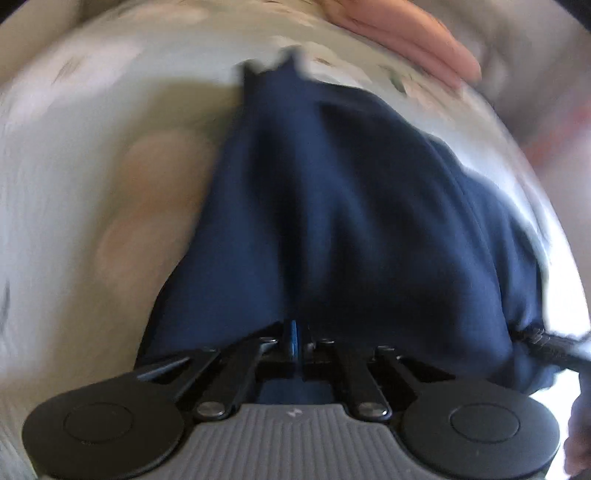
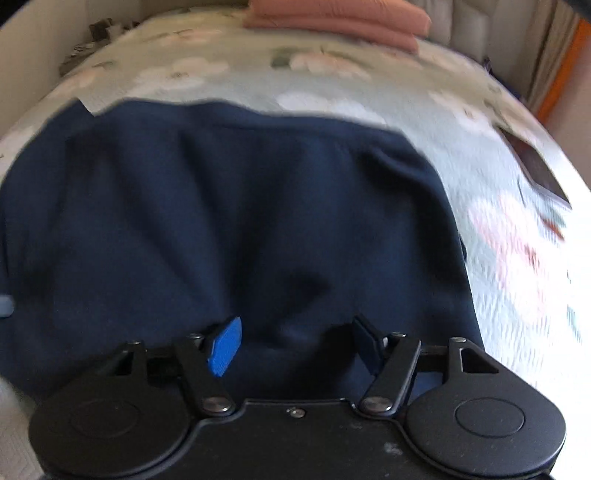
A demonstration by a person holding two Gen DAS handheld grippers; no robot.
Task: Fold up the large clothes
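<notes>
A navy blue garment (image 2: 229, 206) lies spread on a floral bedspread (image 2: 369, 88). In the left wrist view the same garment (image 1: 332, 206) stretches away from my left gripper (image 1: 295, 343), whose jaws are shut on its near edge. My right gripper (image 2: 295, 343) is open, its blue-padded fingers (image 2: 225, 347) spread just above the near part of the cloth, holding nothing. The right gripper also shows at the right edge of the left wrist view (image 1: 546, 341), next to the garment's corner. Both views are blurred by motion.
A folded pink garment (image 2: 340, 18) lies at the far side of the bed, also seen in the left wrist view (image 1: 413, 37). A dark flat object (image 2: 535, 170) lies on the bedspread at the right. An orange curtain (image 2: 561, 66) hangs beyond the bed.
</notes>
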